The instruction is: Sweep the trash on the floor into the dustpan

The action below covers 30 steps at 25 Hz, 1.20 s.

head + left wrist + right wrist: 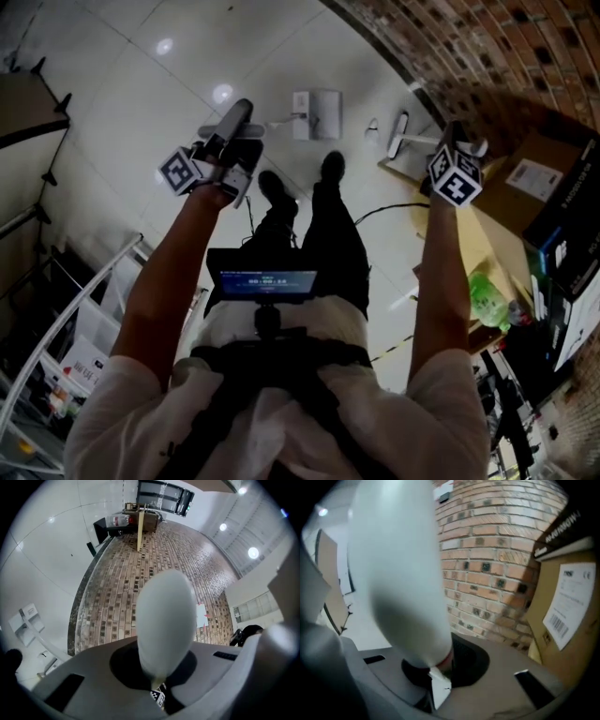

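In the head view a white dustpan [317, 114] lies on the pale tiled floor ahead of the person's shoes. To its right, near the brick wall, lies a white brush [401, 136] with a small white thing [372, 125] beside it. My left gripper [241, 111] is raised at the left, shut and empty. At the right, my right gripper [461, 141] points down toward the boxes, shut with nothing in it. In the left gripper view the left gripper [165, 597] faces the brick wall, with the dustpan [26, 620] low at the left. The right gripper [401, 573] shows blurred.
A brick wall [487, 56] curves along the upper right. Cardboard boxes [534, 178] and a green bag [487, 300] crowd the right side. A metal rack [56, 319] stands at the left. A black cable [389, 211] crosses the floor by the person's legs.
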Motion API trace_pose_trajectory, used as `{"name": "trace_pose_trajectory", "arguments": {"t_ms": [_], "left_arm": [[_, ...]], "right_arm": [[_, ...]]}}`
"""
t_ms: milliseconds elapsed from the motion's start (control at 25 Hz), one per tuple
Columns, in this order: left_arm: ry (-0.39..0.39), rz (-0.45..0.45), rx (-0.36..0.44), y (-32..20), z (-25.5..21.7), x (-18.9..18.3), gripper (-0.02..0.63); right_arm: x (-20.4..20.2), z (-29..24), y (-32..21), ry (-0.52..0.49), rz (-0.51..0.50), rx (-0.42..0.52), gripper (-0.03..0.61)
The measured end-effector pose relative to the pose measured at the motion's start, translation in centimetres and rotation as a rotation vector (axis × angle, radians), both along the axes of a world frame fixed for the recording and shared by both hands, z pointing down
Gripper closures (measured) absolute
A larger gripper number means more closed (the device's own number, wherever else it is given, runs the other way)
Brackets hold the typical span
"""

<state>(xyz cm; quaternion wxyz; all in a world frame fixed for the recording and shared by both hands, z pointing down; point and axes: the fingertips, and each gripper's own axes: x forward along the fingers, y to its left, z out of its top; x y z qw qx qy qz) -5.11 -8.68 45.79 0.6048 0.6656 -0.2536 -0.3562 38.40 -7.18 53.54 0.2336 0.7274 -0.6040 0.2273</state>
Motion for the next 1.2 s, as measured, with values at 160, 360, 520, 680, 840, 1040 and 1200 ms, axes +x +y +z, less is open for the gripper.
{"name": "trace_pose_trajectory", "arguments": {"t_ms": [160, 360, 520, 680, 840, 1040, 1200], "left_arm": [[0.000, 0.000, 0.003, 0.1, 0.0, 0.0, 0.611], [0.007, -0.002, 0.017, 0.2, 0.0, -0.1, 0.611], [0.024, 0.002, 0.016, 0.1, -0.2, 0.1, 0.611], [0.029, -0.003, 0.013, 0.1, -0.2, -0.2, 0.611], [0.025, -0.004, 0.016, 0.0, -0.2, -0.6, 0.611], [0.036, -0.048, 0.024, -0.3, -0.5, -1.8, 0.611], [0.054, -0.079, 0.038, -0.6, -0.9, -2.7, 0.611]], "right_arm": [[-1.1, -0.1, 0.1, -0.089, 0.078, 0.047, 0.557], [-2.7, -1.4, -0.5, -0.112, 0.113, 0.068, 0.551], [-5.9, -2.6, -1.1, -0.164, 0.071, 0.097, 0.551], [-10.2, -3.6, -1.8, -0.249, -0.013, 0.130, 0.551], [-14.4, -5.5, -2.3, -0.326, -0.134, 0.155, 0.551], [-17.0, -8.5, -2.8, -0.264, -0.275, 0.183, 0.558], [-16.9, -9.4, -2.8, -0.249, -0.296, 0.185, 0.558]]}}
